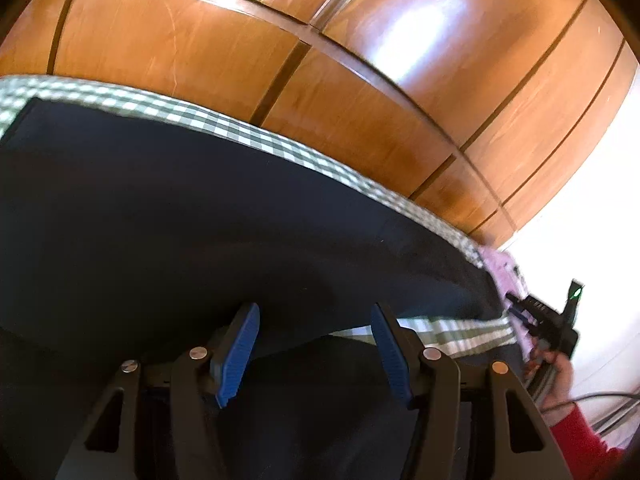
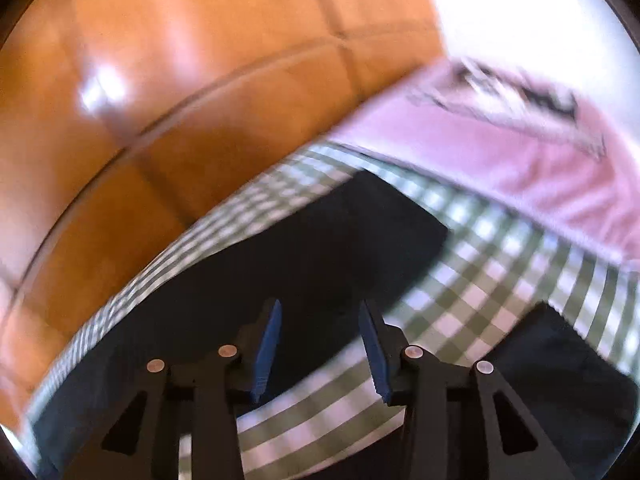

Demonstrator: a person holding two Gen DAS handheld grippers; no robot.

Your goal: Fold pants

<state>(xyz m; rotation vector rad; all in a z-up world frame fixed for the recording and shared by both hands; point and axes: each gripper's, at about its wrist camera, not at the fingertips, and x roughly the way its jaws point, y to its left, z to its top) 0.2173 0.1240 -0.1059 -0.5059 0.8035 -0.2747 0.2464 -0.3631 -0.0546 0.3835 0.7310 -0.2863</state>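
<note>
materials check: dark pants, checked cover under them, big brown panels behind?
Pants: dark navy fabric, matte, probably a smooth knit or woven; it lies flat with soft creases and no sheen.
Checked cover: woven-looking cloth in a green-and-white gingham print, matte.
Brown panels: wood or wood veneer, glossy lacquer; grain streaks and bright window glare show on them.

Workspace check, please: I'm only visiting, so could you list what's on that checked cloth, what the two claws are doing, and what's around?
Surface: green-and-white checked cloth, partly covered.
Job's things: dark navy pants spread flat on the cloth.
Clutter: pink fabric at the cloth's far edge.
Grippers: left gripper open above the pants, nothing between its pads; right gripper open, empty, with a hand in a red sleeve holding it.
Cables: grey cables beside the sleeve.
Surroundings: glossy wooden cabinet panels behind the cloth.
</note>
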